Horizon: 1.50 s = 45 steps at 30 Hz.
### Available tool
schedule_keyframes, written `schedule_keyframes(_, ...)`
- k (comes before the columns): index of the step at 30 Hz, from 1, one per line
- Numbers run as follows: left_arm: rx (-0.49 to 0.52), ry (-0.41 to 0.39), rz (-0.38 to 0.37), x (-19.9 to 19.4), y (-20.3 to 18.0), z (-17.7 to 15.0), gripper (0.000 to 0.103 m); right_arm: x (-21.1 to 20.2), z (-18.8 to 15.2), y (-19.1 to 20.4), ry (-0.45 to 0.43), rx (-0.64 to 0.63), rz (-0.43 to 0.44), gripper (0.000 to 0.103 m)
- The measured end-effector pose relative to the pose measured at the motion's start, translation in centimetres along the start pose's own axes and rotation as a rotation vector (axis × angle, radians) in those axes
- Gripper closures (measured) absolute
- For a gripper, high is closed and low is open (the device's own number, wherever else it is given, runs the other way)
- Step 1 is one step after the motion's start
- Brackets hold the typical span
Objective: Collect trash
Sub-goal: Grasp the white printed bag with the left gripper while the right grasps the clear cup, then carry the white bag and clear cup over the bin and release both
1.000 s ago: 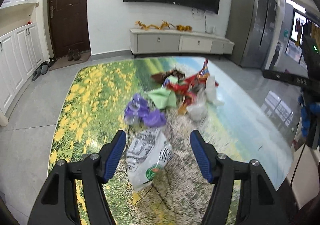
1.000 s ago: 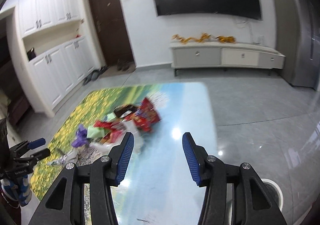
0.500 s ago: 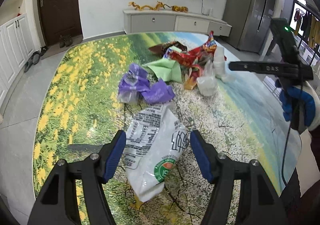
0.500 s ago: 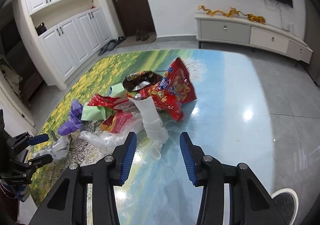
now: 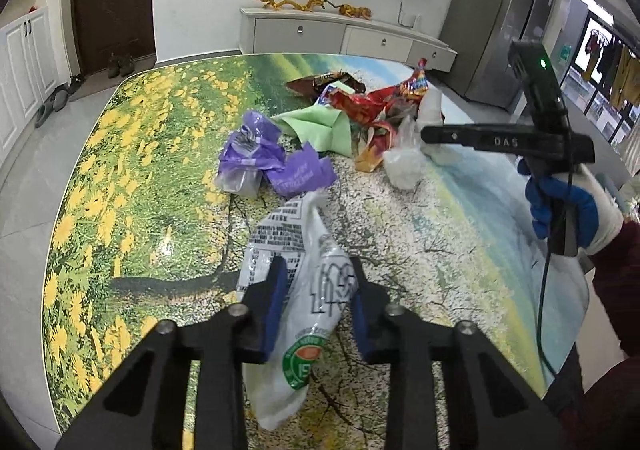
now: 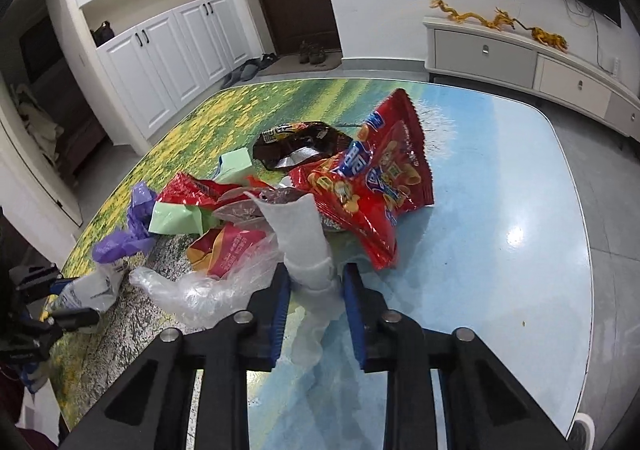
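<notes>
A tabletop (image 5: 132, 177) printed with a flower meadow is carrying a loose heap of wrappers near its middle. Largest in the heap, a red snack bag (image 6: 372, 185) is lying crumpled against a dark foil packet (image 6: 296, 147), with a green paper wrapper (image 5: 324, 125) and purple plastic scraps (image 5: 276, 165) spreading toward the meadow side.

Nearer the person, a white printed plastic bag (image 5: 308, 282) is lying flat, apart from the heap. The left gripper (image 5: 316, 290) is straddling its middle; its jaws have just been closing and are pinching the film, which is bunching up between the pads.

The right gripper (image 6: 314, 290) is working at the heap's edge, its jaws having just been closing around a white crushed paper cup (image 6: 304, 246) and gripping it near its lower end, beside a clear plastic bag (image 6: 212, 286).

Both pieces are looking very light and limp. The bag film is probably slippery, so a gathered fold mid-body should be holding better than a single edge. The cup is likely collapsing under pressure, and neighbouring film may be dragging along with it.
</notes>
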<state>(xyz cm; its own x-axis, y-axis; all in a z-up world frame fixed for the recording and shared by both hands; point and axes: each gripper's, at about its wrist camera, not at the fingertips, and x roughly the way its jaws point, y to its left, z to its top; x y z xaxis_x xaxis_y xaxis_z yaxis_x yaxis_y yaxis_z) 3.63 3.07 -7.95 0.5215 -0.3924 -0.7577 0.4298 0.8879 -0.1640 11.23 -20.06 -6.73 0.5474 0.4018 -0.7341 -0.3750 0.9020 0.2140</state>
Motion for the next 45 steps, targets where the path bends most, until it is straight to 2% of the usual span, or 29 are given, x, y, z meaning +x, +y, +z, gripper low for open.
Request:
schedule_keyframes(7, -0.052, -0.032, -0.019, -1.6, -0.3, -0.3, 0.087, -2.3, -1.5, 0.2, -0.019, 0.016, 0.006, 0.083)
schedule_keyframes(18, -0.098, -0.111, -0.046, -5.7, -1.9, -0.9, 0.088, -9.7, -4.7, 1.3, -0.093, 0.048, 0.015, 0.083)
schedule_keyframes(28, -0.081, -0.170, -0.074, -8.6, -5.2, 0.8, 0.088, -16.4, -7.7, 0.0, -0.190, 0.094, -0.041, 0.083)
schedule_keyframes(33, -0.043, -0.175, -0.135, -8.4, -8.5, 3.0, 0.088, -19.5, -9.7, -2.2, -0.234, 0.148, -0.096, 0.083)
schedule_keyframes(37, 0.025, -0.156, -0.176, -6.9, -12.7, 5.1, 0.088, -21.5, -11.6, -4.7, -0.261, 0.207, -0.145, 0.083)
schedule_keyframes(45, 0.180, -0.076, -0.312, -0.7, -24.2, 9.3, 0.087, -24.3, -16.6, -11.8, -0.268, 0.368, -0.271, 0.083)
